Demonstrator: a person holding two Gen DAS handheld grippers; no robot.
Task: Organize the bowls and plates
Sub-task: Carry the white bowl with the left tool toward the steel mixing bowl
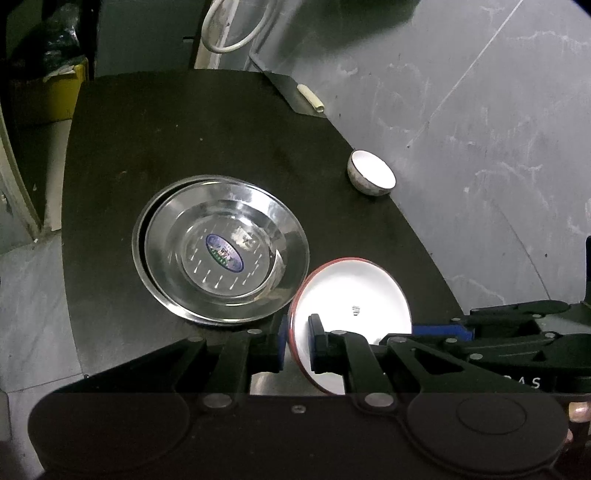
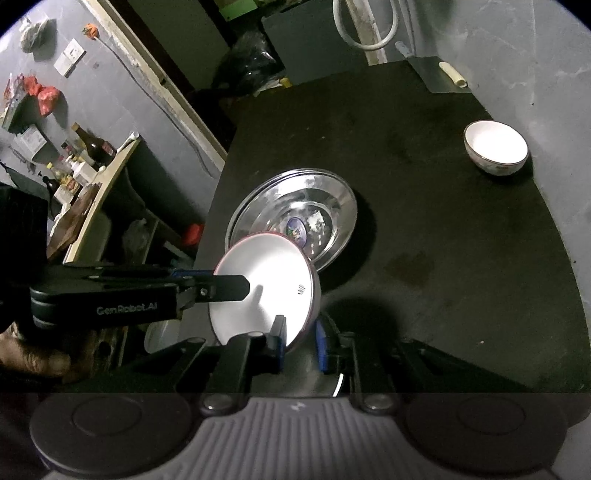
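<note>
A white bowl with a red rim [image 1: 354, 288] hangs tilted just above the black table [image 1: 184, 140], held by both grippers. My left gripper [image 1: 299, 332] is shut on its near rim. My right gripper [image 2: 300, 338] is shut on the opposite rim of the bowl [image 2: 269, 266]; its blue pad also shows in the left wrist view, right gripper [image 1: 443, 330]. The bowl overlaps the edge of the stacked steel plates [image 1: 221, 254], also seen as steel plates [image 2: 295, 218], which carry a blue sticker. A small white bowl [image 1: 371, 173] stands apart by the table's right edge, small bowl [image 2: 495, 151].
A cleaver with a pale handle [image 2: 452, 77] lies at the far corner of the table [image 2: 424, 206]. A grey wall runs along the right. Left of the table are a shelf of bottles [image 2: 85, 158] and a yellow bin [image 1: 62, 92]. A white hose [image 1: 236, 29] hangs behind.
</note>
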